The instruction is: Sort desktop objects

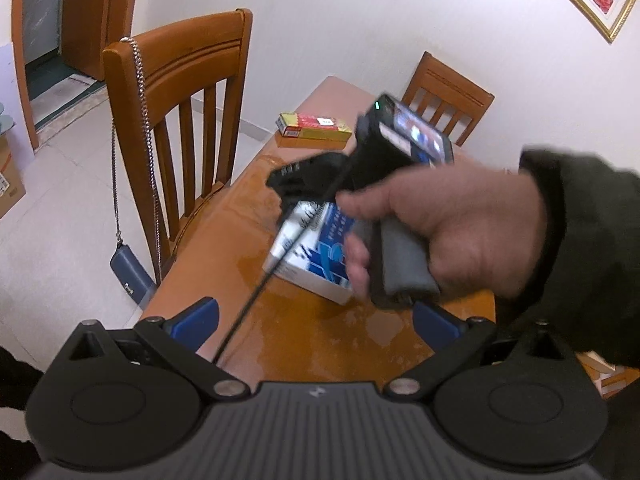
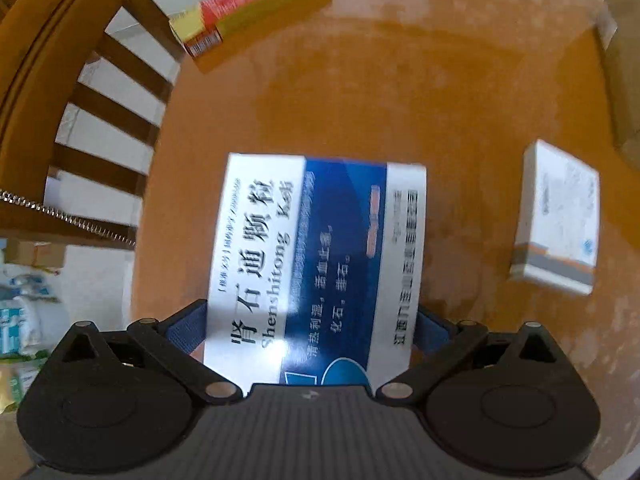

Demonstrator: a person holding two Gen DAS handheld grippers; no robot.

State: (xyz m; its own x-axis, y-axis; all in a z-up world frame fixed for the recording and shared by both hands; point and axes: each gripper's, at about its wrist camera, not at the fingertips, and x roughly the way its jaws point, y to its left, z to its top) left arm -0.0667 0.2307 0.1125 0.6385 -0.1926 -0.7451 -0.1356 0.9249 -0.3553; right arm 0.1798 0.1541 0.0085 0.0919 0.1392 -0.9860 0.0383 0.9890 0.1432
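A blue and white medicine box (image 2: 320,256) sits between the fingers of my right gripper (image 2: 310,328). Both blue pads press its long sides, just above the orange wooden table (image 2: 440,100). In the left wrist view the same box (image 1: 316,252) is tilted, with a person's hand (image 1: 460,220) around the right gripper's handle. My left gripper (image 1: 316,320) hangs open over the table's near edge, with nothing between its fingers. A red and yellow box (image 1: 316,126) lies farther back on the table. A white box with a grey and orange stripe (image 2: 556,220) lies to the right.
A wooden chair (image 1: 180,100) stands at the table's left side, with a blue pouch (image 1: 130,280) hanging from it on a chain. A second chair (image 1: 444,100) stands at the far end by the white wall. A brown cardboard item (image 2: 624,80) lies at the right edge.
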